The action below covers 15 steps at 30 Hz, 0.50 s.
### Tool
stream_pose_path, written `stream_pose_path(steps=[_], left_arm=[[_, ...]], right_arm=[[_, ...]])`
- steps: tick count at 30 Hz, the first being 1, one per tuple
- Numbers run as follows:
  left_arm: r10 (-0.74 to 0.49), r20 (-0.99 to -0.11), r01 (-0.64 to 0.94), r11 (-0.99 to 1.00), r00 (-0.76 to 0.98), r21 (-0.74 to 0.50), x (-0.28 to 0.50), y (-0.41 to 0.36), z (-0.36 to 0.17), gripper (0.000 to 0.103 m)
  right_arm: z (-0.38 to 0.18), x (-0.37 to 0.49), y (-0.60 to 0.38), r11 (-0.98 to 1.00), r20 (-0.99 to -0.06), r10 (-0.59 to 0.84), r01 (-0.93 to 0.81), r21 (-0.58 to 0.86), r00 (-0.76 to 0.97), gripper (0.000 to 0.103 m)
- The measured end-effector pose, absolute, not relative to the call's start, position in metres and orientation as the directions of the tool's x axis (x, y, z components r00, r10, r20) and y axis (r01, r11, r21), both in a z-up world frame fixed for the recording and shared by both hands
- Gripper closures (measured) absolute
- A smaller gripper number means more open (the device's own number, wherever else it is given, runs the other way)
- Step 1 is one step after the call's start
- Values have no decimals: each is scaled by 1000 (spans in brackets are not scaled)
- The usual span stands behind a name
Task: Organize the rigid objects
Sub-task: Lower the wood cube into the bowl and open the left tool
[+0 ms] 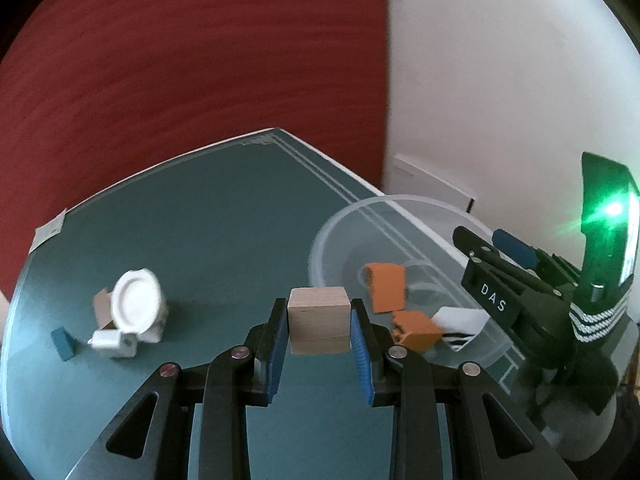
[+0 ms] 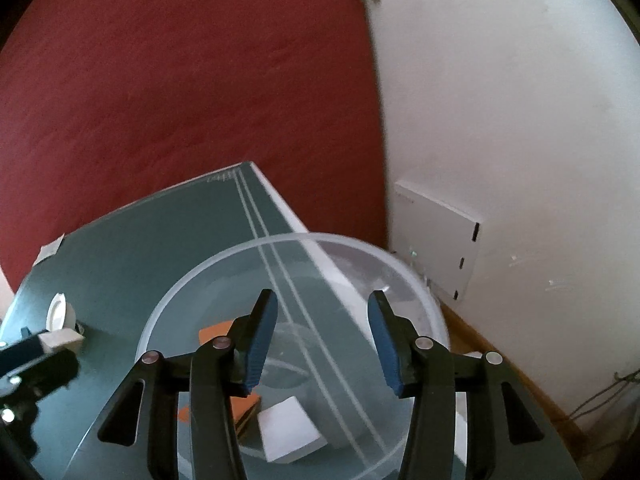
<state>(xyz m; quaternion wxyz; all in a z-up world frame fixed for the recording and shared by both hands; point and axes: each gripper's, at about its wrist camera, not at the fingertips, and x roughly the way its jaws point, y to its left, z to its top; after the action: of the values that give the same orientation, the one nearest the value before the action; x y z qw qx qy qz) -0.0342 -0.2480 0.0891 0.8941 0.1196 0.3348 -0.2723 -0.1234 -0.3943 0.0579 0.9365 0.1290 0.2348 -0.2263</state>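
While a pale wooden cube [image 1: 318, 320] is pinched in the left tool [image 1: 319, 334] at lower centre, the right tool [image 2: 322, 344] is held spread above the clear plastic bowl [image 2: 400, 270]. Judged stowed: two orange blocks [image 1: 386, 287], one white block [image 2: 289, 434]. Judged outstanding on the green bench [image 1: 200, 220], lower left: white round-lidded item [image 1: 134, 306], small teal block [image 1: 62, 344].

Matt pale wood on the wooden cube [image 1: 319, 320] between my ribbed blue rubbery pads [image 1: 360, 354]; at two o'clock, the frosted translucent plastic bowl [image 1: 332, 236]; smooth matt teal mat [image 1: 200, 232].
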Motion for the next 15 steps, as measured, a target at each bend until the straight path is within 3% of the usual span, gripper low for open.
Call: stream_pose_path(steps=[15], left_arm=[[-472,-704,651,759,531,-18,-15,-294,70,72]], right_arm=[[63,-131,-417,818,-490,-406,546,182,772,54]])
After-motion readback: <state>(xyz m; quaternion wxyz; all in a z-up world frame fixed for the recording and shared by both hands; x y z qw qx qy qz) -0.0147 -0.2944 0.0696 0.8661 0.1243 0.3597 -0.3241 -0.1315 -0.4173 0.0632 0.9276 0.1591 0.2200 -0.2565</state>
